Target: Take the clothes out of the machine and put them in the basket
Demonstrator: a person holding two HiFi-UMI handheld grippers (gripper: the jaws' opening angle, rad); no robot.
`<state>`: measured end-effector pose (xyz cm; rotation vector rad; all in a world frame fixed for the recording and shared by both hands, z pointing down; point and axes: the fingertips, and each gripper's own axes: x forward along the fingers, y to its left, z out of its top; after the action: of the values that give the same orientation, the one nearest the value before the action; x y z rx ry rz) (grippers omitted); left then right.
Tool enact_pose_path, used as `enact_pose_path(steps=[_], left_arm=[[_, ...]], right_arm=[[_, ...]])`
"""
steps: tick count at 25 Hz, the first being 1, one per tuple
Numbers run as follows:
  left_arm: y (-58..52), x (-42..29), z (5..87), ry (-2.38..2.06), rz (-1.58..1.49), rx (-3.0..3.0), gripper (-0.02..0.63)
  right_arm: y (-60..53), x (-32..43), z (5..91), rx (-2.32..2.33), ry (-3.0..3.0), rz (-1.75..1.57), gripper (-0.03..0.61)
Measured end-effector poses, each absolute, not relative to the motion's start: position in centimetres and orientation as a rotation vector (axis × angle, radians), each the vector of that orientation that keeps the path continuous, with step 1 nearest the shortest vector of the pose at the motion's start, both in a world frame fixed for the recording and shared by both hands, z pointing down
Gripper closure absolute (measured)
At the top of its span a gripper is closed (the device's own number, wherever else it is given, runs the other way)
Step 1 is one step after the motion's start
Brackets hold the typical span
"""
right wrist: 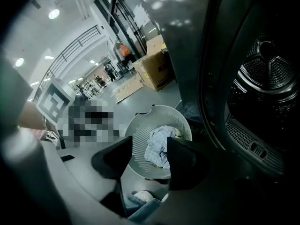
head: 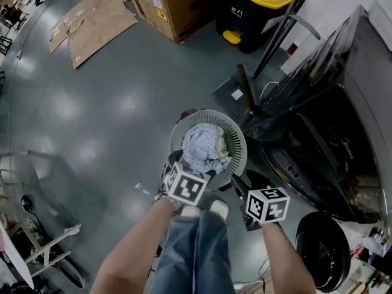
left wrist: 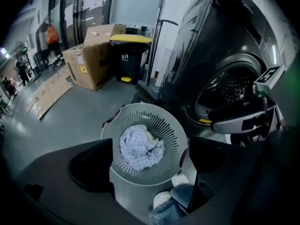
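Grey floor (head: 92, 115), washer (head: 318, 152) at right. Basket (head: 236, 141) sits by person's feet w/ one checked cloth (head: 202, 147) lying in it. Left tool (left wrist: 150, 161) hangs over basket, jaws wide apart, empty. Right tool (right wrist: 151, 158) is beside it, jaws part-open, nothing btwn. Drop-off looks done; next move prob. means reaching into open drum (left wrist: 229, 90) for more.
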<state>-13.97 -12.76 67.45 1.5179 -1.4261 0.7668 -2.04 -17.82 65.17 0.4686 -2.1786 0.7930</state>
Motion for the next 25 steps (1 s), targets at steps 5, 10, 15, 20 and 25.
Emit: enact_pose_path(steps=[5, 10, 15, 20, 25], left_arm=[[-11.7, -13.9, 64.1, -1.441, 0.735, 1.525, 0.13], [-11.4, -14.2, 59.5, -1.485, 0.726, 1.562, 0.13], [-10.6, -14.3, 55.6, -1.524, 0.725, 1.581, 0.132], [-9.9, -14.6, 52.1, -1.568, 0.694, 1.575, 0.132], [-10.6, -14.7, 47.1, -1.624, 0.668, 1.617, 0.132]], right_arm=[[-16.4, -1.6, 60.9, 0.46, -2.195, 0.784, 0.35], [-15.3, -1.2, 56.2, 0.448, -2.22, 0.762, 0.35], [-14.8, -1.2, 52.1, 0.466, -2.238, 0.751, 0.351], [-14.5, -1.8, 47.8, 0.472, -2.27, 0.713, 0.355], [-14.6, -2.0, 43.7, 0.487, -2.31, 0.666, 0.36]])
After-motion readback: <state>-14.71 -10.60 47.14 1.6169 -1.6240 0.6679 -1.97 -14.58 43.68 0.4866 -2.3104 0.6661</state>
